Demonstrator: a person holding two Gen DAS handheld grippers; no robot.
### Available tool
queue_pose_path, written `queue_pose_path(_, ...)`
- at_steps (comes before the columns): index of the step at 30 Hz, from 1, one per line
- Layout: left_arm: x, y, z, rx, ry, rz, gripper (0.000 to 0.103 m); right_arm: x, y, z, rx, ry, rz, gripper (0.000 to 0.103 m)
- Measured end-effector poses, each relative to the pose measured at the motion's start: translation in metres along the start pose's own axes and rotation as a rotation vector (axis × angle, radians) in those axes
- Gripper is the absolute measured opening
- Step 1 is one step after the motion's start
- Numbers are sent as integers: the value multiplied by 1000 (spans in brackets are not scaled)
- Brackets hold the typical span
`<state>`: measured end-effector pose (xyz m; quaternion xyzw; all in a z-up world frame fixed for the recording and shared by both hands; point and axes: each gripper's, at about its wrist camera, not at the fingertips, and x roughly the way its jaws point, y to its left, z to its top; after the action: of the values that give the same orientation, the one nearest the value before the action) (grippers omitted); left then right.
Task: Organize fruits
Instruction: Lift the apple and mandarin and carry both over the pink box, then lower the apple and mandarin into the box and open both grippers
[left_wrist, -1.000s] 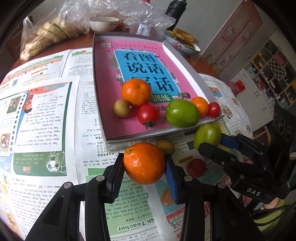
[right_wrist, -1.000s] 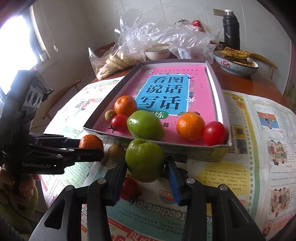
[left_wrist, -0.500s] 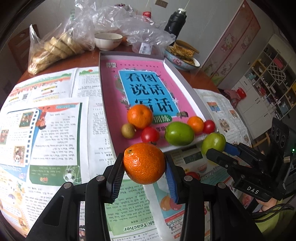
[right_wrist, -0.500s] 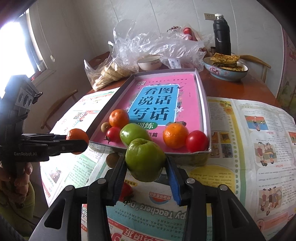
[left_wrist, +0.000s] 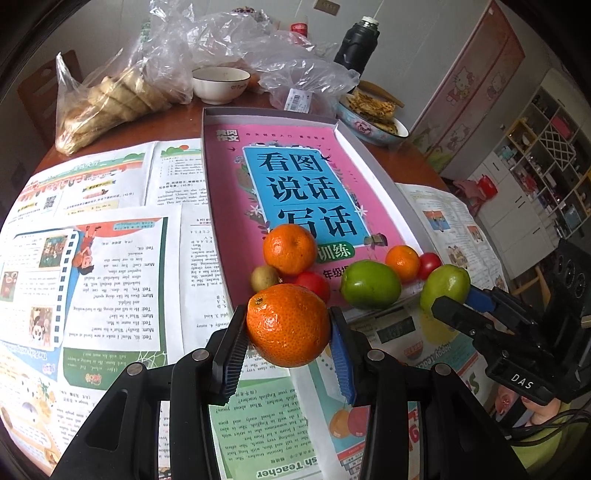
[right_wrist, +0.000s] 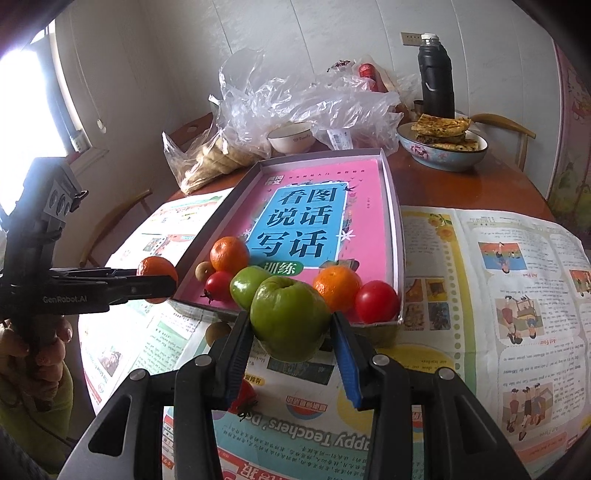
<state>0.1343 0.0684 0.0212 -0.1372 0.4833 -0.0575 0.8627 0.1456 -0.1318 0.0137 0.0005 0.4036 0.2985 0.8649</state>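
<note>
My left gripper (left_wrist: 288, 345) is shut on an orange tangerine (left_wrist: 287, 325), held above the newspaper just in front of the box's near rim. My right gripper (right_wrist: 291, 339) is shut on a green fruit (right_wrist: 290, 319), also lifted before that rim. Each gripper shows in the other view: the right one (left_wrist: 454, 308) with its green fruit (left_wrist: 445, 286), the left one (right_wrist: 162, 284) with its tangerine (right_wrist: 157, 271). The shallow grey box (right_wrist: 393, 206) holds a pink book (left_wrist: 295, 184). At the book's near end lie two tangerines, two red tomatoes, a green fruit and a small brown fruit.
A small brown fruit (right_wrist: 218, 330) and a red tomato (right_wrist: 245, 397) lie on the newspaper under my right gripper. Behind the box stand a white bowl (left_wrist: 220, 84), plastic bags (right_wrist: 314, 107), a dish of flatbread (right_wrist: 443, 142) and a black flask (right_wrist: 435, 75).
Both grippers have risen with their fruits, so more of the table and back wall comes into view. The grips have not changed.
</note>
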Motion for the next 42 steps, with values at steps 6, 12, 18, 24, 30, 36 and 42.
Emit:
queue_pose_path(6, 7, -2, 5, 7, 8, 4, 43, 1, -1, 4, -1, -3, 0, 43)
queue_pose_path(12, 13, -4, 8, 13, 16, 10, 43, 5, -6, 10, 13, -4, -1, 43)
queue_pose_path(18, 18, -5, 10, 18, 26, 18, 43, 9, -9, 15, 16, -7, -1, 43)
queue_pose_path(24, 23, -6, 12, 19, 36, 25, 43, 15, -13, 21, 19, -9, 2, 43)
queue_pose_path(30, 26, -6, 12, 22, 45, 26, 43, 22, -14, 30, 13, -11, 5, 43)
queue_pose_path(36, 28, -5, 12, 22, 53, 24, 43, 29, -12, 37, 5, -12, 13, 43)
queue_pose_path(42, 29, -3, 12, 19, 55, 20, 43, 36, -10, 42, -3, -6, 13, 43)
